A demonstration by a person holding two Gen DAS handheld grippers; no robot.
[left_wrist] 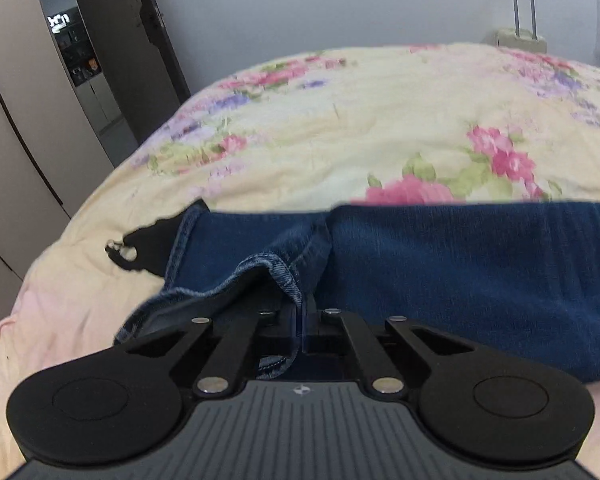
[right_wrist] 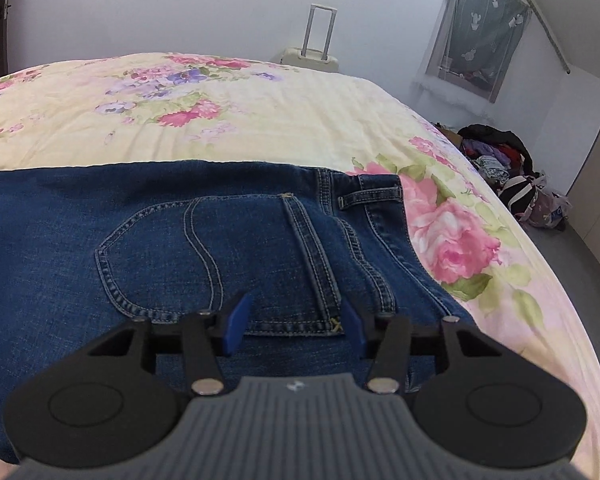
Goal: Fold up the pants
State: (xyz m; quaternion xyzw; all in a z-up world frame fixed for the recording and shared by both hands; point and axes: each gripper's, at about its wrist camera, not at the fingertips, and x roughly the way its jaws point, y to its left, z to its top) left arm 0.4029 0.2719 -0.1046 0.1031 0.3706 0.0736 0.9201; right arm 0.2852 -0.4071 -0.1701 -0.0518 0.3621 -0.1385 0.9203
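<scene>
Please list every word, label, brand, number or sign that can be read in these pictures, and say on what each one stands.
None can be read.
Glowing white sign seen through the doorway: blurred, unreadable.
Small emblem on the left hand-held gripper body: a mark, no letters.
Same emblem on the right hand-held gripper.
Jeans: no visible label.

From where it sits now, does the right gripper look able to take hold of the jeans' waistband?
Probably yes. The right gripper is open over the back pocket, and the waistband lies just ahead to its right on the floral bedspread with nothing covering it. The left gripper already pinches a hem.
</scene>
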